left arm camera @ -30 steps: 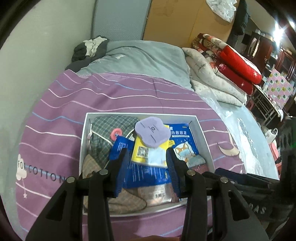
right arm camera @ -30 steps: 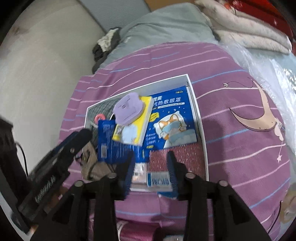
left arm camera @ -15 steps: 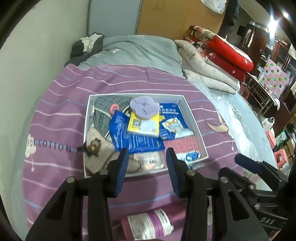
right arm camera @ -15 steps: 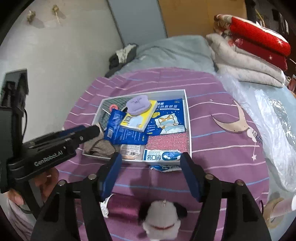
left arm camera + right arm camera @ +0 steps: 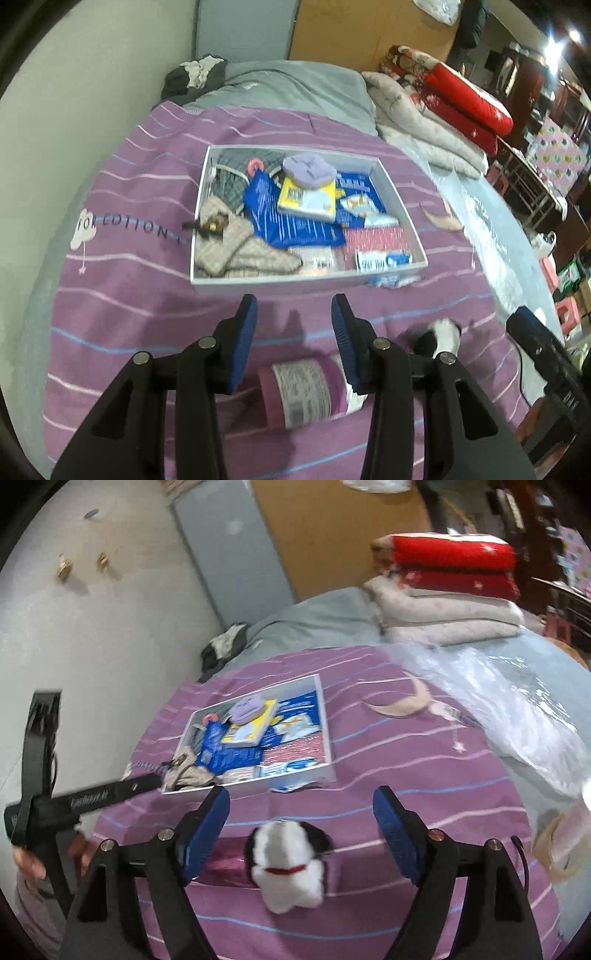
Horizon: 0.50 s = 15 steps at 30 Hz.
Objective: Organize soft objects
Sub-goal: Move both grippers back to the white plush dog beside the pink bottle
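A white box (image 5: 295,286) on the purple striped bedspread (image 5: 122,295) holds several soft packs and cloths, with a lilac cloud-shaped pad (image 5: 308,170) on top. My left gripper (image 5: 294,321) is open over the bedspread in front of the box. A purple labelled roll (image 5: 310,391) lies under it, untouched. A black and white plush toy (image 5: 288,864) lies on the bedspread between the fingers of my right gripper (image 5: 302,794). Its jaws are opening and the pads stand clear of the toy. The plush (image 5: 443,336) also shows right of the left gripper.
Red and white folded quilts (image 5: 450,590) are stacked at the back right beside a grey quilt (image 5: 288,88). A clear plastic sheet (image 5: 498,701) covers the bed to the right. A wall (image 5: 74,110) borders the left. A small blue-white packet (image 5: 388,282) lies by the box's near corner.
Both grippers have drawn back from the box toward the near side of the bed. The right jaws have widened. The purple roll and the plush toy have come into view.
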### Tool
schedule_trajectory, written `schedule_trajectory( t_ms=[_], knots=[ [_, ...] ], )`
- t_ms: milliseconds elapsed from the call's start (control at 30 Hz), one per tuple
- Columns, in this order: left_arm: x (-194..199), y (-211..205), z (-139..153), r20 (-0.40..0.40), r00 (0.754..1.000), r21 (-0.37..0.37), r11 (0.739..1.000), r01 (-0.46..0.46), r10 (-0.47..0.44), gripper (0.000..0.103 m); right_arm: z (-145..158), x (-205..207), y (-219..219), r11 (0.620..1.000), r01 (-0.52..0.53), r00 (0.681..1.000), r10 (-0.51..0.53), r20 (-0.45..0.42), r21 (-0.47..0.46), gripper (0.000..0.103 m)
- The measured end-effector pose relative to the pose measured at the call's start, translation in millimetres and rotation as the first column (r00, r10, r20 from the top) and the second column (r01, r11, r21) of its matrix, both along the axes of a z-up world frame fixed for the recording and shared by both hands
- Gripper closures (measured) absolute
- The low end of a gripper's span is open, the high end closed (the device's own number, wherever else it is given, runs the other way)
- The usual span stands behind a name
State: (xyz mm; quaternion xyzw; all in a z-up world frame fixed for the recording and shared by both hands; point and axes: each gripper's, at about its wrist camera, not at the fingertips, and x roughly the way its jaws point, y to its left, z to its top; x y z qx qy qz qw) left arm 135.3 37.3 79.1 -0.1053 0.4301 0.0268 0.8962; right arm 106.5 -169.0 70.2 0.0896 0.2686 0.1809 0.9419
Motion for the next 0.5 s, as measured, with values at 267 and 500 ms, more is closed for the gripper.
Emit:
schedule_trajectory(
  t_ms=[267, 500],
  knots=[
    [-21, -5, -18, 0.008, 1.0, -0.058, 0.998, 0.007, -0.007, 0.06, -20, -11, 2, 0.999, -0.043, 0.998, 0.042, -0.043, -0.021, 0.023],
    [-23, -19, -22, 0.013, 0.998, -0.046, 0.997, 0.061, -0.061, 0.06, -32, -15, 20, 0.99, -0.115, 0.992, 0.11, -0.06, -0.077, 0.023]
  ],
)
